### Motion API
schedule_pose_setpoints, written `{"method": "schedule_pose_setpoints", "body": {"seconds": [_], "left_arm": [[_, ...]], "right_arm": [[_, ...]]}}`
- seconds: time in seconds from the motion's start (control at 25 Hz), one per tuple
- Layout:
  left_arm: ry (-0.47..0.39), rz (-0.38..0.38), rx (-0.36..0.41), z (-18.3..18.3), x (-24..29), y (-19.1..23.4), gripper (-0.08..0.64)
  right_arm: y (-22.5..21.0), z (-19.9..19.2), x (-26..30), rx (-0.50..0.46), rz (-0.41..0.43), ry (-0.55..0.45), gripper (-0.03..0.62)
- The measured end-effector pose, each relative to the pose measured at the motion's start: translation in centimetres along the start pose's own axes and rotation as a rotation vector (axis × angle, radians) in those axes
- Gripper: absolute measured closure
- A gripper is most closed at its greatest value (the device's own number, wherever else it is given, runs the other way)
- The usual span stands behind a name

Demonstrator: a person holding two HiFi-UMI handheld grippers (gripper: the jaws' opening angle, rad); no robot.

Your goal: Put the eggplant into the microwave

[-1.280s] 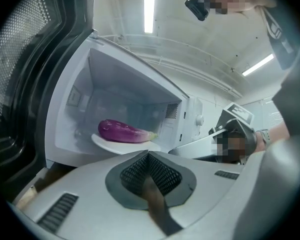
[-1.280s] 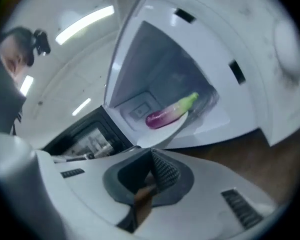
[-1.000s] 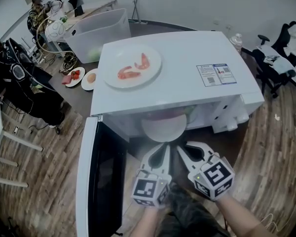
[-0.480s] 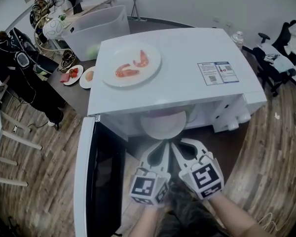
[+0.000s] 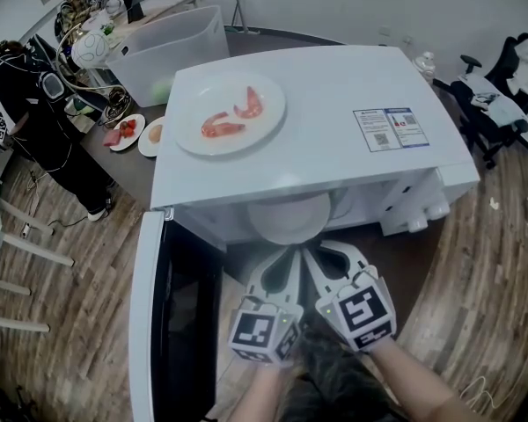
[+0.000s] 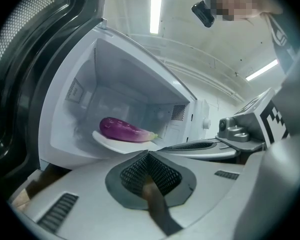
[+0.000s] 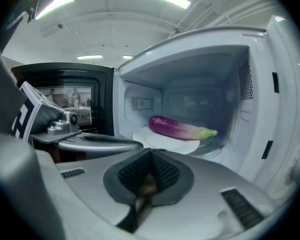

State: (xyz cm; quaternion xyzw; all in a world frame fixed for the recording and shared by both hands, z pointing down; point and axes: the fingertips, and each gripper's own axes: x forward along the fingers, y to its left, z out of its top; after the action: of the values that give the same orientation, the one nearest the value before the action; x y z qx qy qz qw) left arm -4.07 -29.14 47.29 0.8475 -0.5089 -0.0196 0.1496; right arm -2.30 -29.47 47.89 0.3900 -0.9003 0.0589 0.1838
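A purple eggplant (image 7: 181, 128) (image 6: 126, 130) with a green stem lies on a white plate (image 7: 165, 140) (image 5: 290, 221) inside the open white microwave (image 5: 334, 121). The plate's front edge sticks out of the cavity in the head view. Both grippers hover side by side just in front of the opening, pointing in. My left gripper (image 5: 286, 255) (image 6: 149, 156) is shut with nothing in it. My right gripper (image 5: 315, 253) (image 7: 149, 156) is shut and empty too. Neither touches the plate.
The microwave door (image 5: 172, 315) hangs open to the left of my left gripper. On top of the microwave rests a white plate with shrimp (image 5: 230, 113). A clear plastic bin (image 5: 167, 55), small plates of food (image 5: 139, 133) and a person (image 5: 35, 121) are at far left.
The right gripper has rolled slightly and drawn closer to the left one. The eggplant and plate stay put. The person at far left has shifted.
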Motion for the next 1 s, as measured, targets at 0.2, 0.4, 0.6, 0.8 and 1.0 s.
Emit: {"method": "schedule_pose_setpoints", "body": {"seconds": [0.2,0.4,0.6,0.8,1.0], "left_arm": [[0.008,0.005,-0.008,-0.3,0.1,0.3,0.557],[-0.005,0.029,-0.003,-0.4,-0.1,0.9,0.557],[-0.011,0.029,-0.020,0.2,0.4,1.4,0.557],[-0.012,0.041,-0.024,0.3,0.7,1.9,0.557],[-0.018,0.055,-0.036,0.7,1.2,2.5,0.557]], "right_arm": [[-0.2,0.1,0.3,0.007,-0.009,-0.004,0.594],[-0.7,0.2,0.8,0.018,-0.021,-0.005,0.592],[-1.0,0.4,1.4,0.037,-0.027,-0.009,0.592],[-1.3,0.3,1.8,0.037,-0.035,-0.003,0.592],[-1.7,0.5,2.3,0.048,-0.043,-0.009,0.592]]}}
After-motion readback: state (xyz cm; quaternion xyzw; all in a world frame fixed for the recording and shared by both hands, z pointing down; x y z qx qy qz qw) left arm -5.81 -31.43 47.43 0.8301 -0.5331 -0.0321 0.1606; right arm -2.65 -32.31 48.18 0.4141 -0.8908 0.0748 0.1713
